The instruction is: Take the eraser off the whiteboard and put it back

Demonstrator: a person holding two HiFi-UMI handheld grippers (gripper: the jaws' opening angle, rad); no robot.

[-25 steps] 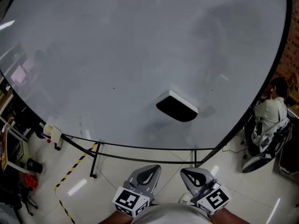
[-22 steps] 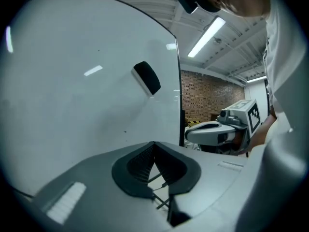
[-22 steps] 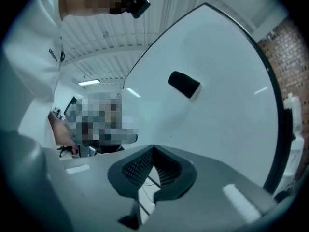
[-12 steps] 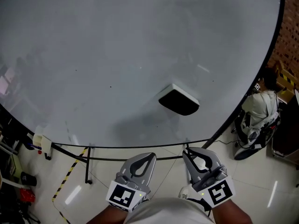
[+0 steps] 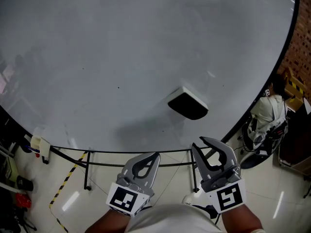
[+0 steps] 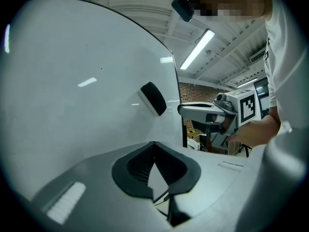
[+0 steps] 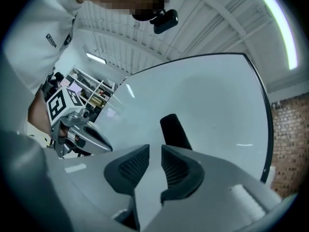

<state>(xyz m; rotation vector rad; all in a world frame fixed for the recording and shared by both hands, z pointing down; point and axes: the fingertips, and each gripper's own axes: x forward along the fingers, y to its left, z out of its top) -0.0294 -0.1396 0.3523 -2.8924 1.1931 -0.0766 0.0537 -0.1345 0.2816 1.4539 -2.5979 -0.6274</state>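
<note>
Here, glossy whiteboard (image 5: 121,57), eraser (image 5: 187,104) stuck on it, tiled floor (image 5: 274,191), brick wall (image 5: 298,50)

Head cam: high up, looking steeply down the whiteboard (image 5: 121,57) to the floor (image 5: 272,193). The left gripper (image 5: 153,157) and right gripper (image 5: 198,142) sit at its bottom edge, near the lens. Each gripper cam rides behind its own jaws and faces the whiteboard from close in. All three views share the whiteboard and eraser (image 5: 187,105). Each gripper cam also catches the other gripper side-on.

Glossy whiteboard (image 5: 121,57), matt black eraser (image 5: 187,106)
</note>
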